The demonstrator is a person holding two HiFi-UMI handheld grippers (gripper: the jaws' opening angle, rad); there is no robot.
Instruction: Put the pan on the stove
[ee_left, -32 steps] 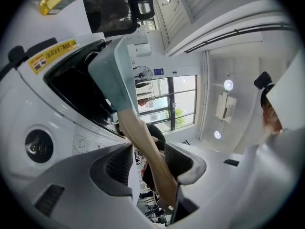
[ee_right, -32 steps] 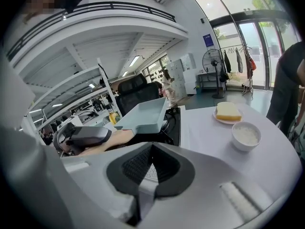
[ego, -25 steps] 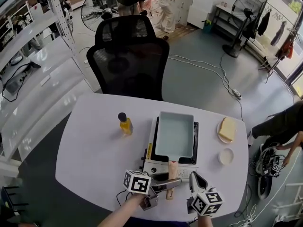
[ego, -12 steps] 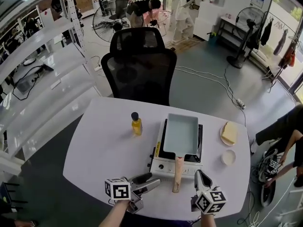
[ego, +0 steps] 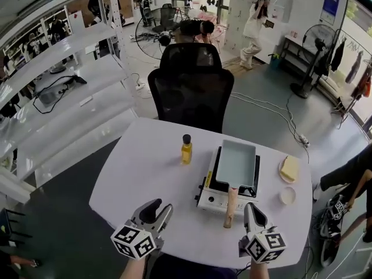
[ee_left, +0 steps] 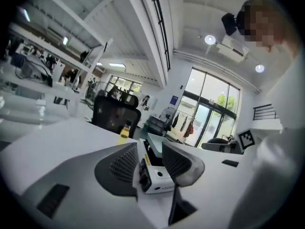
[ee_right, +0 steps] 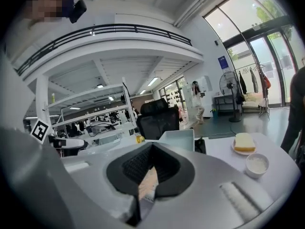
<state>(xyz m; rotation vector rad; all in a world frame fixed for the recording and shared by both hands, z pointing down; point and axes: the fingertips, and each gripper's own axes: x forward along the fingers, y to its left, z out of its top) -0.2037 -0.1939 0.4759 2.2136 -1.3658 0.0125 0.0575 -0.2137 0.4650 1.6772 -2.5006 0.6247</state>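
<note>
Wooden pan handle, sliver behind right hand-held gripper, stove top covered

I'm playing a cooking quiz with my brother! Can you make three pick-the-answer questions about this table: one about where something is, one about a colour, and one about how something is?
1. Where is the pan?
A. on the stove
B. on the chair
C. on the floor

2. What colour is the liquid in the bottle?
A. red
B. yellow
C. blue

3. How is the pan?
A. full of soup
B. upside down
C. empty

Answers:
1 A: the pan sits right on top of the stove.
2 B: the bottle looks yellow under its black cap.
3 C: the pan's pale inside is bare, open side up.
</note>
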